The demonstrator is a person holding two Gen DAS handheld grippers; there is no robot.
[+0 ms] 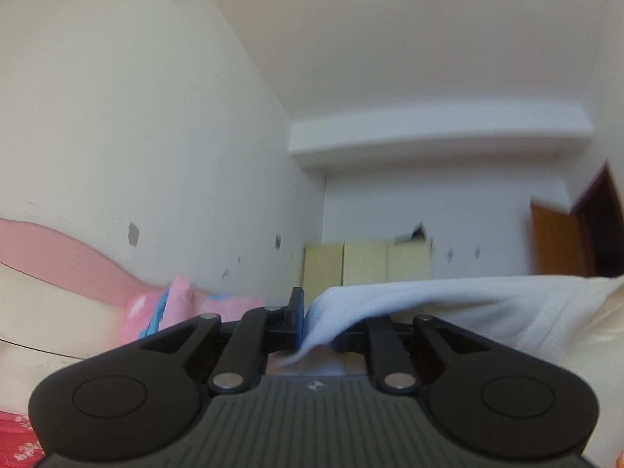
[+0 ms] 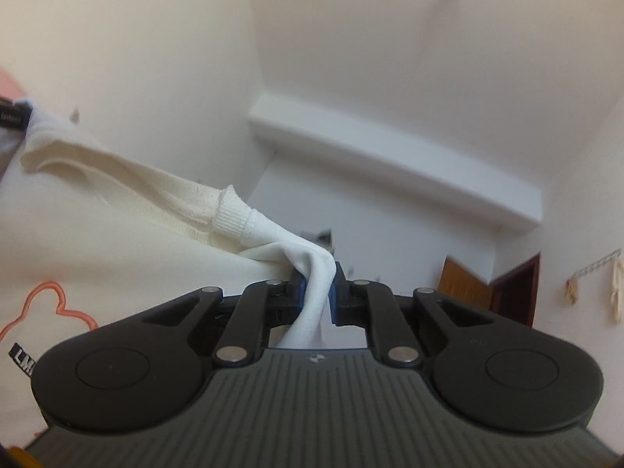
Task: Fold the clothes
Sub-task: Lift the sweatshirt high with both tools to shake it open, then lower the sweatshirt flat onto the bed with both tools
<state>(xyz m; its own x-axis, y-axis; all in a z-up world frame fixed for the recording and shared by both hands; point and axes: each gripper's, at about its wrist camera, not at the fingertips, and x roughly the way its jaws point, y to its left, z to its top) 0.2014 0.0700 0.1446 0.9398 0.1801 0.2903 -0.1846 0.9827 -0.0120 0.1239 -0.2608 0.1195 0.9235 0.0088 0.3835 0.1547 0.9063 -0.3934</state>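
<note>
Right gripper (image 2: 316, 292): jaws pinch the white garment (image 2: 117, 234) at frame centre. Left gripper (image 1: 312, 319): garment drapes over jaws at lower right; grip apparently loosened, partly hidden.

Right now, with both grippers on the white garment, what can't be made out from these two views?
- Left wrist view: the left gripper has one finger under the white garment, so its grip is unclear.
- Right wrist view: the right gripper pinches the garment; the orange outline print and black label run off the left edge.
- Both views: the surface below is hidden by the gripper bodies.
</note>
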